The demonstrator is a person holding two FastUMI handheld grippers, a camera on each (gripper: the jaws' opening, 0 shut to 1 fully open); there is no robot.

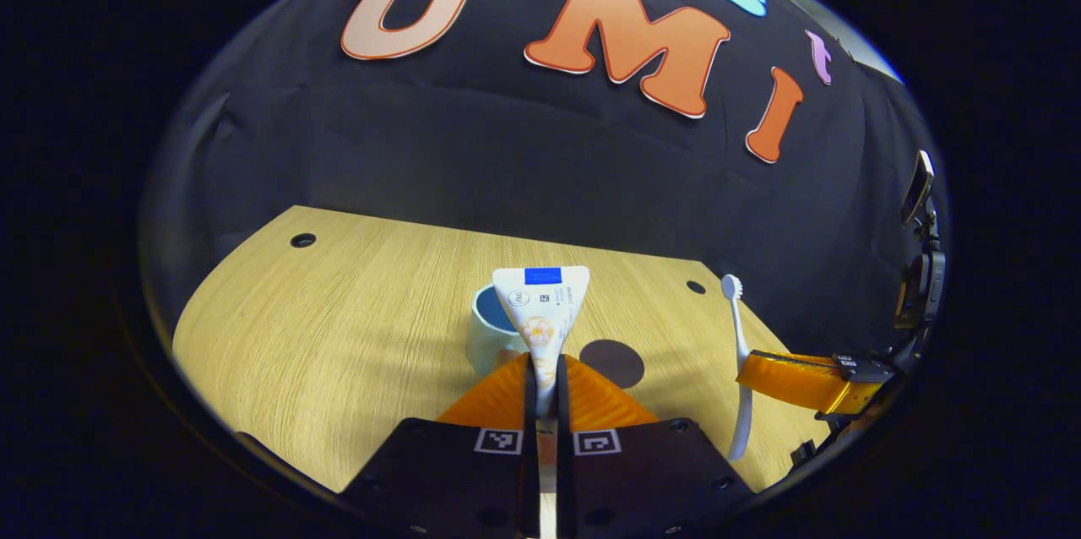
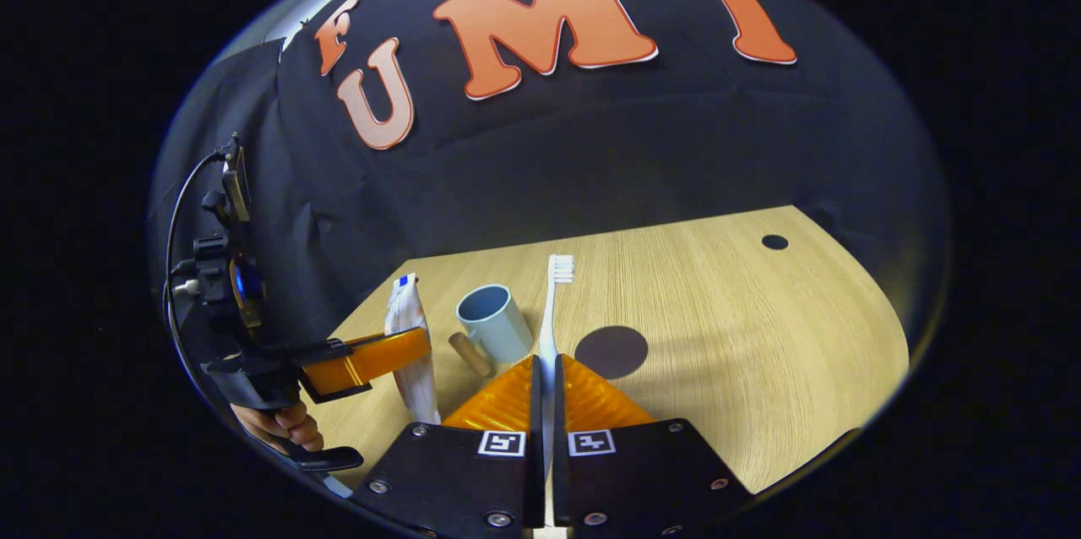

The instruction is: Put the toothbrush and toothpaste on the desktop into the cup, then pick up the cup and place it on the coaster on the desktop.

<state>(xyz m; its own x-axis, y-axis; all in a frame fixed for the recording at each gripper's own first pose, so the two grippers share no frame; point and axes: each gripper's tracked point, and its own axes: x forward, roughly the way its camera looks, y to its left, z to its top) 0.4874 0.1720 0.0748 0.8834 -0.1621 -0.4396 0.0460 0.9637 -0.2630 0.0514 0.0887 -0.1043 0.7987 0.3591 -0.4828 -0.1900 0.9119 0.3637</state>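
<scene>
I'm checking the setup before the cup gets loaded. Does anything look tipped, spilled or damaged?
Nothing stands out. The cup stands upright on the desk, empty so far. The left gripper holds the toothpaste and the right gripper the toothbrush. The coaster lies flat.

We see the cup point(image 2: 496, 323) standing open-mouthed near the middle of the surface point(image 2: 760, 353), its handle toward the left hand-held gripper point(image 2: 397, 357). The coaster point(image 2: 611, 351) lies flat just beside it, nothing on it. The toothpaste point(image 2: 411, 345) and toothbrush point(image 2: 551, 311), both held upright, flank the cup. Wide bare wood spreads beyond the coaster to the booth wall point(image 2: 591, 159).
</scene>
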